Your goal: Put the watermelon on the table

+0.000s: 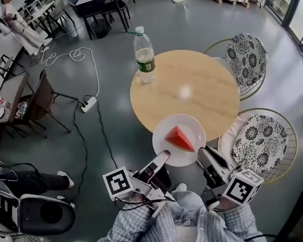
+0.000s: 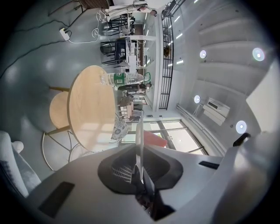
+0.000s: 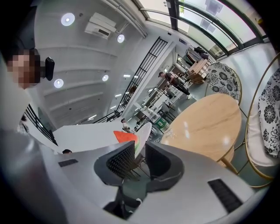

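Position of load: the red, green-rinded watermelon wedge [image 1: 178,139] lies on a round white plate [image 1: 191,121]. The plate is carried at the near edge of the round pale-wood counter [image 1: 191,82], part over the top and part overhanging it. Whether the plate base touches the counter cannot be told. A clear plastic water bottle [image 1: 144,55] stands at the far left edge, well apart from the plate.

Tongs state: the left tongs [image 1: 162,159] pinch the plate rim on its near left side. The right tongs [image 1: 205,153] pinch the rim on its near right side. Each gripper view shows the rim edge-on between the pads, with the wedge just beyond.

Handling: the wedge is judged soft, wet and easily bruised. It sits loose on a smooth surface, so it is likely to slide if the plate tips. Do not grip the flesh. Take hold by the stiff plate rim at two opposed points, as now, and keep the plate level. The plate is probably brittle; set it down gently, fully inside the counter edge.
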